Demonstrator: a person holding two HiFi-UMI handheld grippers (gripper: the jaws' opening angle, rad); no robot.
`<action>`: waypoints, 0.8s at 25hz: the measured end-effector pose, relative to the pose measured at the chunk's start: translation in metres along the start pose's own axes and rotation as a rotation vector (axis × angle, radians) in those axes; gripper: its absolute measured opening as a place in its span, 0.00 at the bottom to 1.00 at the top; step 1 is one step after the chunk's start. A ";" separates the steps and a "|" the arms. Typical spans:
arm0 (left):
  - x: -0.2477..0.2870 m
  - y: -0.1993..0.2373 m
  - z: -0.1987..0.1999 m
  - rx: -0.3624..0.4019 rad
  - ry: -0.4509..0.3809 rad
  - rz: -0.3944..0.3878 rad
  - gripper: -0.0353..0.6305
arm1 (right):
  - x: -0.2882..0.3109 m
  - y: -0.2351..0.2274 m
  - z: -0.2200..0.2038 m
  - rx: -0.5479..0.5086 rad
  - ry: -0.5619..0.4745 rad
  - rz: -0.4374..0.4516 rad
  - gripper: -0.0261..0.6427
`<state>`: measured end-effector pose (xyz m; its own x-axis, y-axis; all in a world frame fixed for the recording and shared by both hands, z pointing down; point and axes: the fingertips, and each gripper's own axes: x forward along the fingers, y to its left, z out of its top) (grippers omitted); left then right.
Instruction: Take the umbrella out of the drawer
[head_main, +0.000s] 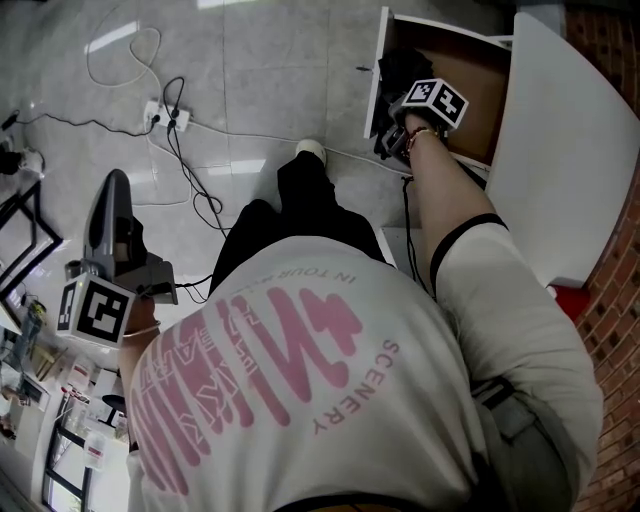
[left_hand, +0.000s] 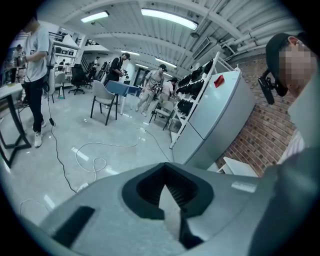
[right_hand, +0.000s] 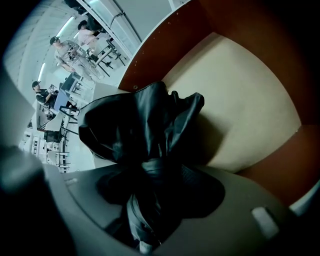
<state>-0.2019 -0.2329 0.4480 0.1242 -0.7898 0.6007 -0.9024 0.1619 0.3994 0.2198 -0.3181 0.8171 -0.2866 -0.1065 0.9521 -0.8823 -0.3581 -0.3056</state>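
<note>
Umbrella, head view: the black umbrella (head_main: 395, 70) is lying folded inside the open drawer (head_main: 470, 85) at the far right, and the right claw (head_main: 395, 115) is reaching down into it.
Left claw, head view: the left claw (head_main: 115, 185) is hanging at the near left above the floor (head_main: 250, 80), well apart from the drawer.
Left gripper view: the left claw (left_hand: 172, 210) is keeping its jaws together, gripping nothing.
Right gripper view: the right claw (right_hand: 150, 220) is standing with its jaws apart around the umbrella (right_hand: 140, 130), whose bundled fabric is lying over the drawer's (right_hand: 240, 100) pale bottom. The pads are not visibly pressing.

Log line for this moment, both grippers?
step: grasp | right gripper: in drawer, jaws around umbrella, grip unconfirmed | left gripper: empty, away from drawer
</note>
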 end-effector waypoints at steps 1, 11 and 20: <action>-0.001 0.000 0.000 -0.001 -0.002 -0.001 0.06 | -0.001 0.000 -0.001 0.000 0.001 0.001 0.44; -0.007 0.000 0.007 -0.030 -0.044 -0.009 0.06 | -0.009 0.000 -0.020 0.047 0.076 0.018 0.44; -0.002 -0.020 0.025 -0.026 -0.083 -0.065 0.06 | -0.029 0.003 -0.032 0.065 0.142 0.069 0.43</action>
<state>-0.1942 -0.2494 0.4210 0.1464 -0.8452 0.5141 -0.8822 0.1236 0.4544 0.2133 -0.2870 0.7885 -0.3997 -0.0022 0.9166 -0.8338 -0.4145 -0.3646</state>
